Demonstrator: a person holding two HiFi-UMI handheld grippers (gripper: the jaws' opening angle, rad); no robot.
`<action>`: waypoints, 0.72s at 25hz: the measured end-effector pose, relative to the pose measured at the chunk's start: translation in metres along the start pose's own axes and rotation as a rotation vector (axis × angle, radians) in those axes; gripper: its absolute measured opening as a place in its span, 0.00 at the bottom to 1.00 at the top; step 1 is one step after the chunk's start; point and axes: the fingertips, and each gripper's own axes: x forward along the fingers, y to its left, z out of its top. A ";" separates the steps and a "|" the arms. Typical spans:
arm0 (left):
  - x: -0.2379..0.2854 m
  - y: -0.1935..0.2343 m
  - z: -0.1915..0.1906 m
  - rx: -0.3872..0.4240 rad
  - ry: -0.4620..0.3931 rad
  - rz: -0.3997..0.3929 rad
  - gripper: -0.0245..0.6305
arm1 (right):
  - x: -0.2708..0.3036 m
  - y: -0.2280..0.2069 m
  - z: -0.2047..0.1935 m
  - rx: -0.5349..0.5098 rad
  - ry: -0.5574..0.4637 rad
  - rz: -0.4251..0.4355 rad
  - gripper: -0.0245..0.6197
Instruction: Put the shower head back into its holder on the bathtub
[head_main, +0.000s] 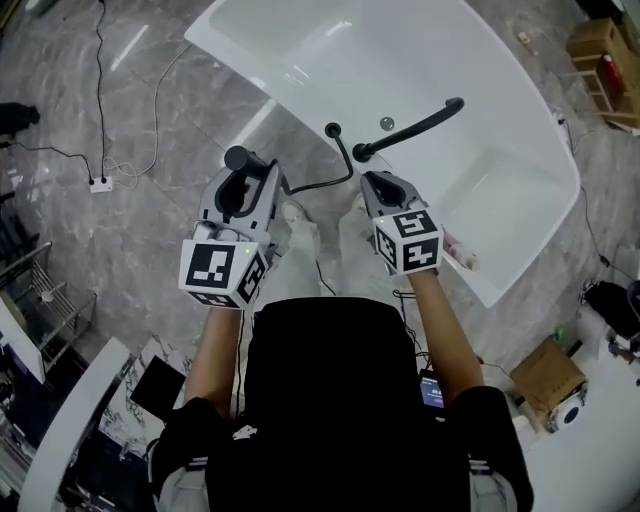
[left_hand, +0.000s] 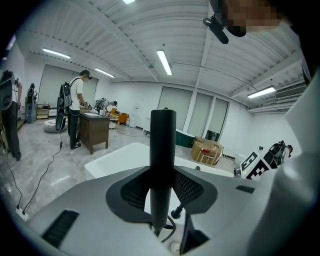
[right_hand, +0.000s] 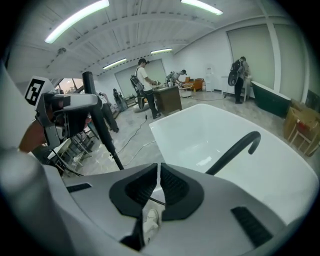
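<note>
My left gripper (head_main: 248, 183) is shut on the black shower head (head_main: 240, 160), a slim rod that stands upright between the pads (left_hand: 162, 165). Its black hose (head_main: 318, 186) curves from under the gripper to a small round black holder (head_main: 332, 130) on the near rim of the white bathtub (head_main: 300, 60). The holder (left_hand: 176, 212) shows low behind the rod. My right gripper (head_main: 374, 182) hovers over the tub rim beside the black faucet spout (head_main: 410, 128), shut with nothing in it (right_hand: 158, 186). In the right gripper view the shower head (right_hand: 102, 125) sits at the left, with the spout (right_hand: 234, 150) on the right.
A power strip with a cable (head_main: 100, 184) lies on the marble floor to the left. My shoes (head_main: 296, 214) stand at the tub's near edge. A cardboard box (head_main: 548, 375) and a wooden crate (head_main: 600, 50) are at the right. People stand at a desk (left_hand: 92, 131) far off.
</note>
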 end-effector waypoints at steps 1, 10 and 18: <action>0.000 0.001 -0.004 -0.001 0.004 0.006 0.26 | 0.003 0.003 -0.006 -0.006 0.008 0.014 0.08; -0.013 0.023 -0.027 -0.027 0.011 0.070 0.26 | 0.047 0.038 -0.058 -0.086 0.109 0.130 0.08; -0.024 0.052 -0.058 -0.073 0.025 0.118 0.26 | 0.083 0.069 -0.103 -0.213 0.208 0.201 0.18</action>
